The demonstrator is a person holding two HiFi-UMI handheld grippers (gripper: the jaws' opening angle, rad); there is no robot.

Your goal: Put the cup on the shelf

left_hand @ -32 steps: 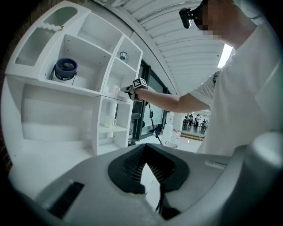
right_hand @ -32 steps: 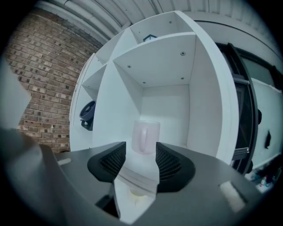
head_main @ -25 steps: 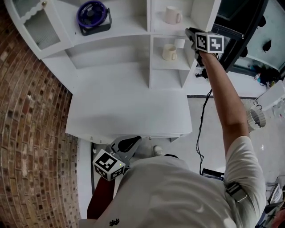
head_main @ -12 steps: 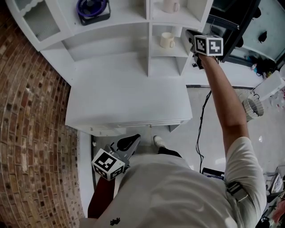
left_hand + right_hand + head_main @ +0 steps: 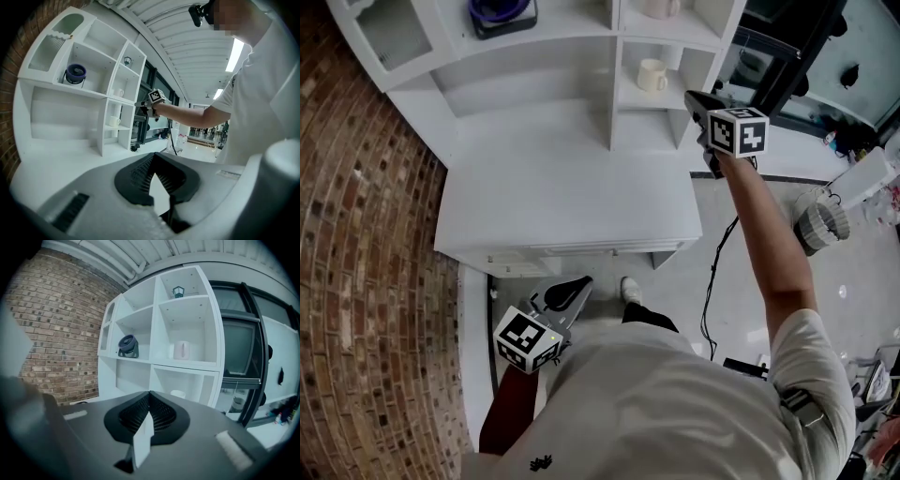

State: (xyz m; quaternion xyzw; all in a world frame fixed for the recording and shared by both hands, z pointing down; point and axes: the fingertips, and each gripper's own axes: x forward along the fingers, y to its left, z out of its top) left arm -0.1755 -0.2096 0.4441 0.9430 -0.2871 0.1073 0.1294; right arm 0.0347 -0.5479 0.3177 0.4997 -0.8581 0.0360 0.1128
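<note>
R gripper (image 5: 149, 393): jaws pressed together, nothing btwn them. In head view it sits upper right of centre, tips aimed at the white shelf unit (image 5: 613, 103). It is just right of the cell holding the cup (image 5: 652, 75) and not touching it. Cup stands upright on that cell's floor. 2nd cup (image 5: 657, 7) is in the cell above, cut by the top edge.

L gripper (image 5: 153, 154): jaws meet at the tips, empty. In head view it is low, left of centre, close to the person's torso and below the desk top (image 5: 572, 202).

Purple fan (image 5: 502, 11) on the wide shelf, top left. Brick wall (image 5: 366, 281) fills the left side.
</note>
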